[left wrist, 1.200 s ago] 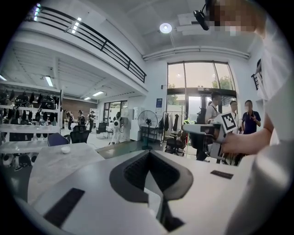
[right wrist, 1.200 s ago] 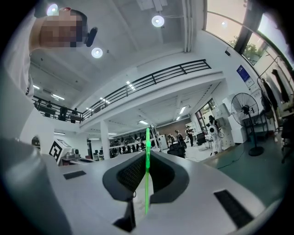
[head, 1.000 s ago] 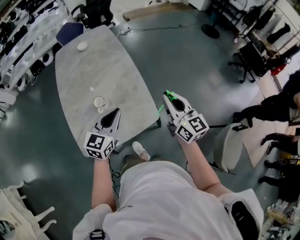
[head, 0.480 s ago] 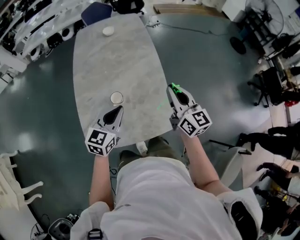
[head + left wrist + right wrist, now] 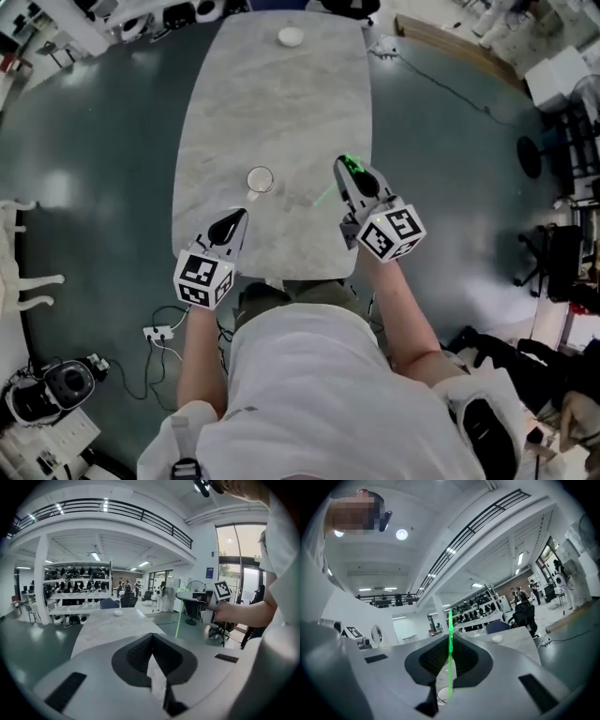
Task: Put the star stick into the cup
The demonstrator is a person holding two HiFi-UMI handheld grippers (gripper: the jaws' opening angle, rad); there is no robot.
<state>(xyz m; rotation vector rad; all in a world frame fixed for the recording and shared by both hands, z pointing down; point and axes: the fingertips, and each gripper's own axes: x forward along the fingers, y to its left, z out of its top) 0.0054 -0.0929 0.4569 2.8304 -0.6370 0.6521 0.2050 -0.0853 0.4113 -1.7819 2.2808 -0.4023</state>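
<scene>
While we stand at the near end of the table (image 5: 281, 103), we hold one pair of tongs in each hand, both over its near part. The right tongs (image 5: 348, 170) are closed on the green star stick (image 5: 450, 658). In the right gripper view they pinch it from both sides, and the stick runs upright through them, reaching past the tips above and below. From the head view the stick slants down and to the left of the right tongs, over the table top near its right edge. In the left gripper view it hangs below the right tongs, off to the right.

The left tongs (image 5: 232, 223) are closed too. Their own view shows the two sides meeting at the tip with nothing held between them.

The cup (image 5: 260, 179) stands upright on the table with its mouth open. It is ahead of the left tongs and a little to their right, and to the left of the right tongs, touching neither. In the right gripper view part of its rim shows just under the tips, beside the lower end of the stick; we cannot tell from there whether the stick touches it.

A small white round thing (image 5: 291, 37) lies at the far end of the table, well ahead of both tongs. A white power strip (image 5: 157, 332) with its cable lies on the dark floor (image 5: 450, 141), behind the left tongs.
</scene>
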